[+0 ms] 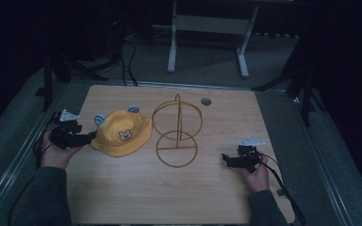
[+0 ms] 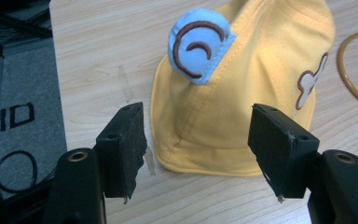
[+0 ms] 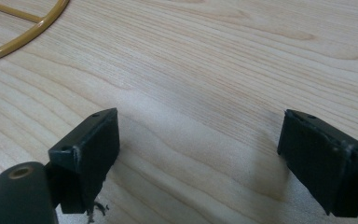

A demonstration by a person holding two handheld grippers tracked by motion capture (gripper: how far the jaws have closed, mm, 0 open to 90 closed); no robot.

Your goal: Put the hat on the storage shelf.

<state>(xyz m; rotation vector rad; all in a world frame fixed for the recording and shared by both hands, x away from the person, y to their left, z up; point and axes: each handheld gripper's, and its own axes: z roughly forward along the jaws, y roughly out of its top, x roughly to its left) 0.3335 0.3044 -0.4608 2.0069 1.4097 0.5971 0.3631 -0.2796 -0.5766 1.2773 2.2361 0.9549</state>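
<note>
My left hand (image 1: 56,149) holds the left claw (image 1: 92,136) low at the left side of the table, its jaws spread wide and pointing right. My right hand (image 1: 256,175) holds the right claw (image 1: 224,158) near the right side, its jaws pointing left, also spread wide with nothing between them. Both my forearms come in from the near edge, in dark sleeves.

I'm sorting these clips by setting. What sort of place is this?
Probably a lab or recording studio, not a home: a lone wooden table on grey carpet, dark surroundings, black stand legs at the sides, and cables trailing across the floor.
</note>
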